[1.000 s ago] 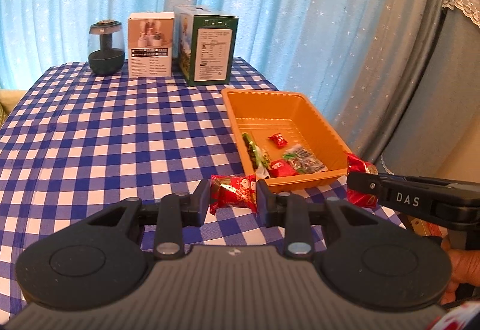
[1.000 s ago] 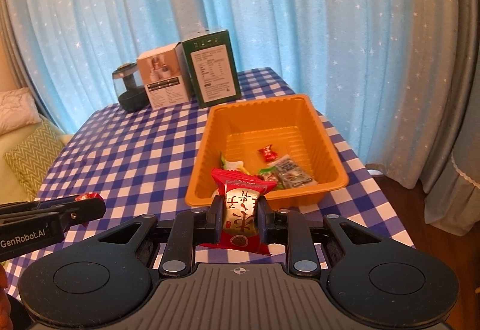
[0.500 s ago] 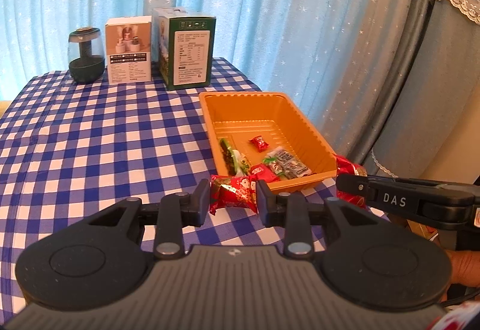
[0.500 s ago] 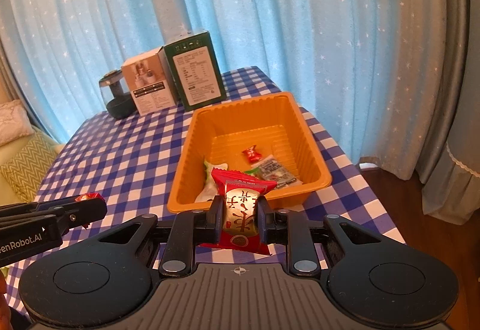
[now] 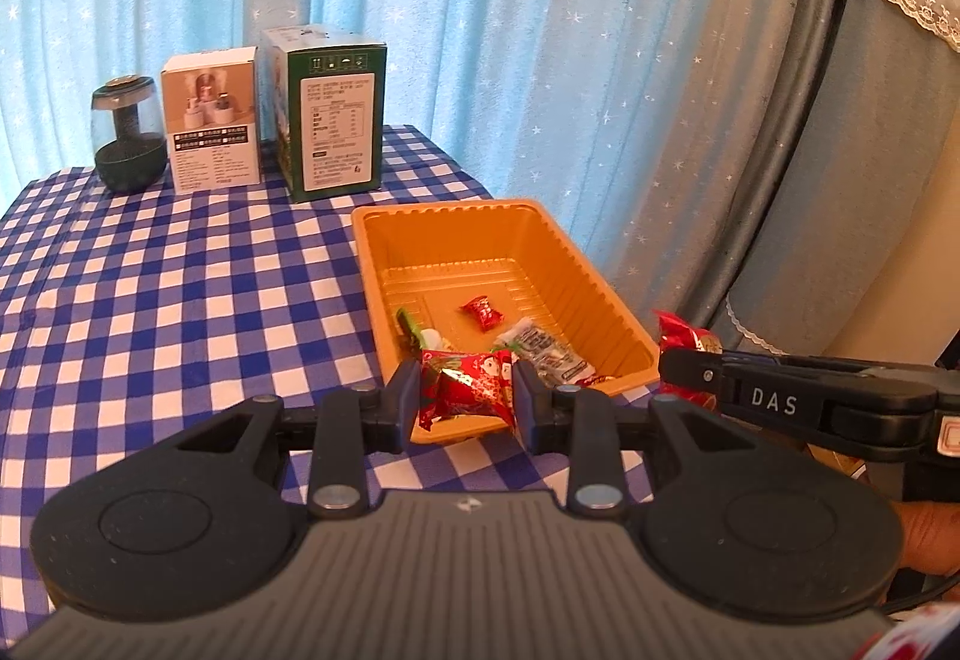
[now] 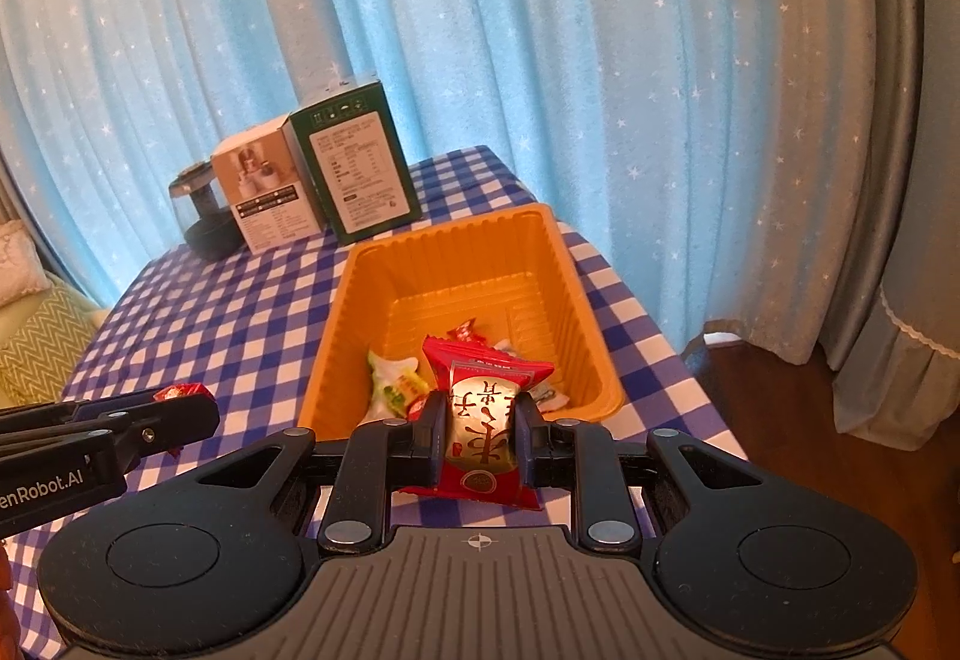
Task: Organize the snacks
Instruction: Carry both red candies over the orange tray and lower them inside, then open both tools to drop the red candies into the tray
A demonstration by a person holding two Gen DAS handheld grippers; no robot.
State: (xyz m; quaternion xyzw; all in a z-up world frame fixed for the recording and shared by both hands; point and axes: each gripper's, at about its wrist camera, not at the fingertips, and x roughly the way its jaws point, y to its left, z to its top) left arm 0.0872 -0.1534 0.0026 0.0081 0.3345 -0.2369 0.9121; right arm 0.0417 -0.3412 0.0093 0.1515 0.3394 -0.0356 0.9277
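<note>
My left gripper (image 5: 465,390) is shut on a red Christmas-print snack packet (image 5: 465,387), held over the near rim of the orange tray (image 5: 456,234). My right gripper (image 6: 482,420) is shut on a red packet with a gold oval (image 6: 483,414), held above the tray's near edge (image 6: 462,264). The tray holds a small red candy (image 5: 482,312), a green-white packet (image 6: 393,387) and a grey-green packet (image 5: 543,351). The right gripper shows at the right of the left wrist view (image 5: 780,399); the left one shows at the left of the right wrist view (image 6: 102,435).
A blue-and-white checked cloth (image 5: 180,288) covers the table. At the back stand a green box (image 5: 327,114), a white box (image 5: 210,120) and a dark glass jar (image 5: 126,132). Blue curtains hang behind. The table's right edge runs beside the tray (image 6: 678,354).
Both grippers have risen and moved towards the tray with their packets. The left gripper's packet now hangs over the tray's near rim instead of the cloth.
</note>
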